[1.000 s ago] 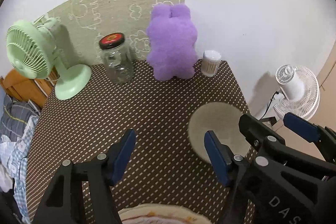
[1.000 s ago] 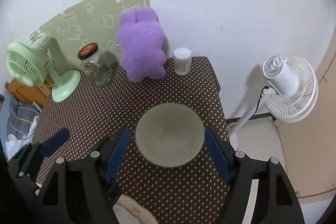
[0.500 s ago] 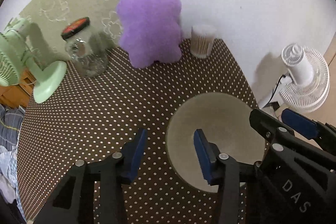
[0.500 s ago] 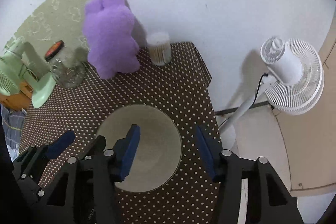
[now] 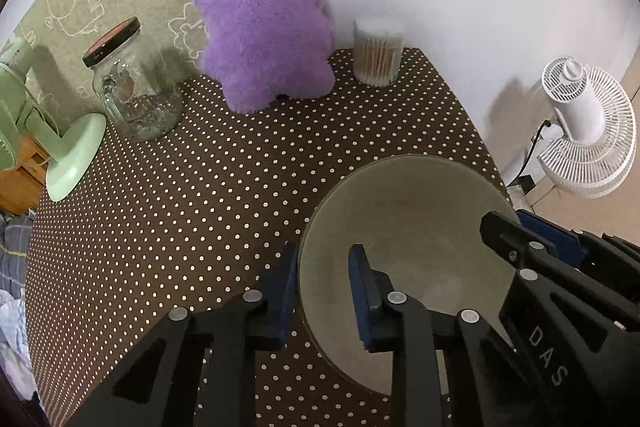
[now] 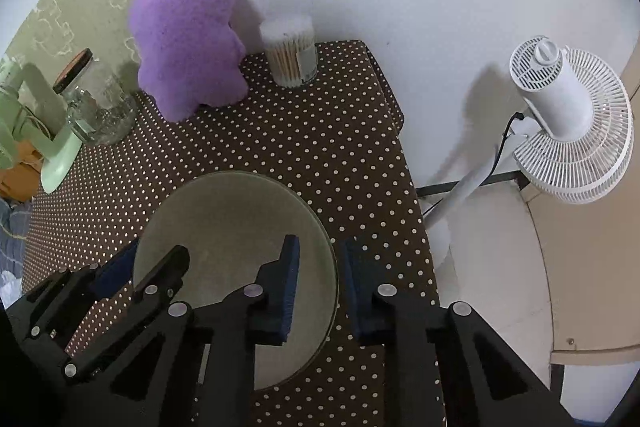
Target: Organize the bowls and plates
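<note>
- We see a grey-green bowl point(image 5: 404, 211) sitting upright, mouth up, near the right edge of the brown dotted surface point(image 5: 180, 195); being round, it has no long axis to name.
- Our left gripper point(image 5: 324, 291) straddles the bowl's left rim, one blue pad inside and one outside; its jaws have just been closing and now clamp the wall.
- Our right gripper point(image 6: 318, 287) does the same on the bowl's right rim, its jaws also just closed onto the wall between them.
- Along the far edge stand a purple plush toy point(image 5: 264, 15), a clear tub of cotton swabs point(image 5: 378, 51) just right of it, and a glass jar point(image 5: 132, 83) with a dark lid to its left.
- A green desk fan point(image 5: 60, 147) stands at the far left; a white fan point(image 6: 568, 119) stands on the floor, off to the right.
- Nothing lies between the bowl and those things.
</note>
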A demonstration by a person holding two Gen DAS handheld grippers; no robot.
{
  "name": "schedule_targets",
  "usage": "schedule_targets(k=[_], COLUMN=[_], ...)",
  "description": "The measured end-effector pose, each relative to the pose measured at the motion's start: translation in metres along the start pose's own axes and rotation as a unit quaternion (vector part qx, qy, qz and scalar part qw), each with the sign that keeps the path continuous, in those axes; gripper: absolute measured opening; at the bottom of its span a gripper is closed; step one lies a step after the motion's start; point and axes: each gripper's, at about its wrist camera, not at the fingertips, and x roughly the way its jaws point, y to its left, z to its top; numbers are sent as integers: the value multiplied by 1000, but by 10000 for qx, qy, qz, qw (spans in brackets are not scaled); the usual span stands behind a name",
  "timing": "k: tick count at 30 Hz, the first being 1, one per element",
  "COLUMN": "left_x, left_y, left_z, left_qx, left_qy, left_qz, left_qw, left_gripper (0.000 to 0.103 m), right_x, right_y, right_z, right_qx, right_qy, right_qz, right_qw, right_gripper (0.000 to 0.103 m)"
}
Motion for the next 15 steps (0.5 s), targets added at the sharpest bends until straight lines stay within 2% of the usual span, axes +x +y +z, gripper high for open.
schedule_targets(k=[15], left_x=[8], left_y=[2], left_z=[1], left_qx=[-36], left_qy=[183], left_qz=[-37], left_qw=[9998], left_gripper=[20], right_x=[6], right_y=[6], right_z=[0], right_qx=[34], right_qy=[83], right_qz=[-222], right_qw=[9997], right_gripper=[20])
